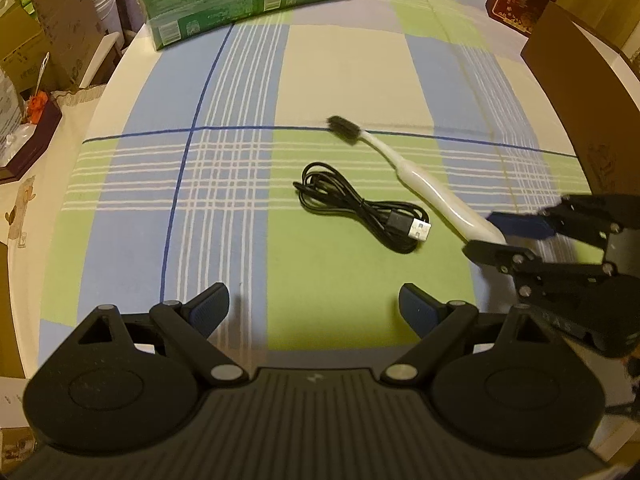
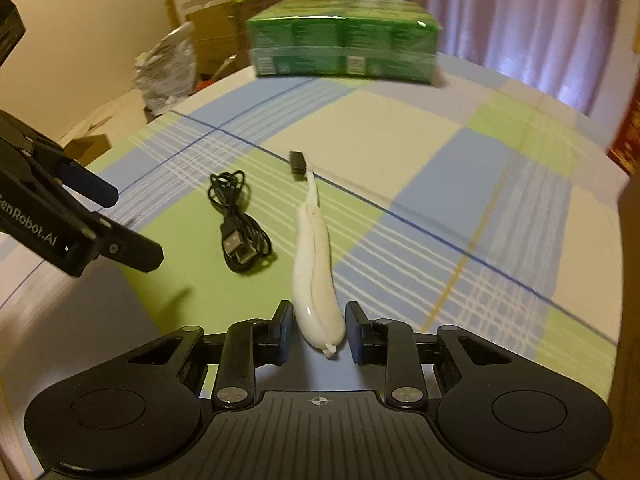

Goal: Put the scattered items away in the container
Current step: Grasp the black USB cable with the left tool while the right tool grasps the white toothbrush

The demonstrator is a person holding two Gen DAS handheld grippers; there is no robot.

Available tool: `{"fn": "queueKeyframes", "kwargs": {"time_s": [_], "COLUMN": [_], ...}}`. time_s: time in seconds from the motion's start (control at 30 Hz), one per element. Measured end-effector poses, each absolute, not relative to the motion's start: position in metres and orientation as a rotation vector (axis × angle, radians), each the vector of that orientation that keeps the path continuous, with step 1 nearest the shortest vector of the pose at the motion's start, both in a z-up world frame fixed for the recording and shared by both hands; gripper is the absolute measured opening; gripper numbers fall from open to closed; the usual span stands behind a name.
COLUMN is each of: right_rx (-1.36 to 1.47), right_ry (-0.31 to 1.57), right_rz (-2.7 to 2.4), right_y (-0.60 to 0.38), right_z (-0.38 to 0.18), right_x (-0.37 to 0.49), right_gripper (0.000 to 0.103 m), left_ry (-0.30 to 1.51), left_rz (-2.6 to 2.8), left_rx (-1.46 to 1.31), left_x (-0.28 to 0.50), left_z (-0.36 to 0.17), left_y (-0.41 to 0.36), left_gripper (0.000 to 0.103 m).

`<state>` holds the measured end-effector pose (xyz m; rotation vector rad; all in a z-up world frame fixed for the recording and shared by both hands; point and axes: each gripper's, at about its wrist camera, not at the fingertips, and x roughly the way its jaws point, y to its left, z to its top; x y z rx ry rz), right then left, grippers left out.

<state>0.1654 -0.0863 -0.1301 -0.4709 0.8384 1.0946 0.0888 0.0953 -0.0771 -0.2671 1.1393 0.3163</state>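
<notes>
Table: a large table point(image 1: 340, 72) under a checked cloth of green, blue and cream squares; everything I work with lies on it.
Green pack: a big block of green wrapped packets point(image 2: 344, 40) stands at the far edge, well apart from my items.
Container: at the right edge of the left wrist view I see a dark brown box wall point(image 1: 580, 92); I judge this is the container, but its opening is not visible to me.
Left gripper point(image 1: 314, 312): it hovers above the near part of the cloth with its jaws spread wide and nothing between them.
Right gripper point(image 2: 318, 330): its jaws stand on both sides of the thick handle end, with a small gap on each side, so not yet clenched on it.
Toothbrush: a white plastic toothbrush with black bristles point(image 2: 316, 264) lies flat, head to the far side, handle end between my right fingers.
Cable: a coiled black USB cable point(image 1: 360, 208) lies just left of the toothbrush, near but not touching, as far as I can tell.
Handling: I judge the toothbrush light, stiff and rather glossy, so it may slip; the thick handle end is the good place to hold. The cable is soft and may uncoil; I would take it at the middle of the bundle.
</notes>
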Motion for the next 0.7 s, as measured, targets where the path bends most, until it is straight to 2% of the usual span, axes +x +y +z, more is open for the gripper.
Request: {"fn": "queueKeyframes", "kwargs": {"time_s": [0.37, 0.6, 0.7], "right_rx": [-0.368, -0.332, -0.318], "right_ry": [0.947, 0.964, 0.968], "right_rz": [0.707, 0.665, 0.654], "right_y": [-0.134, -0.140, -0.141], "right_z": [-0.119, -0.116, -0.117], "right_x": [0.158, 0.157, 0.157], "right_gripper": [0.031, 0.031, 0.031], "left_ry": [1.098, 1.076, 1.067], "left_rz": [0.258, 0.250, 0.258], "left_rx": [-0.275, -0.332, -0.369], "left_x": [0.108, 0.132, 0.142], "left_z": [-0.074, -0.078, -0.082], "left_y": [0.092, 0.093, 0.098], "left_gripper": [0.087, 0.076, 0.075]}}
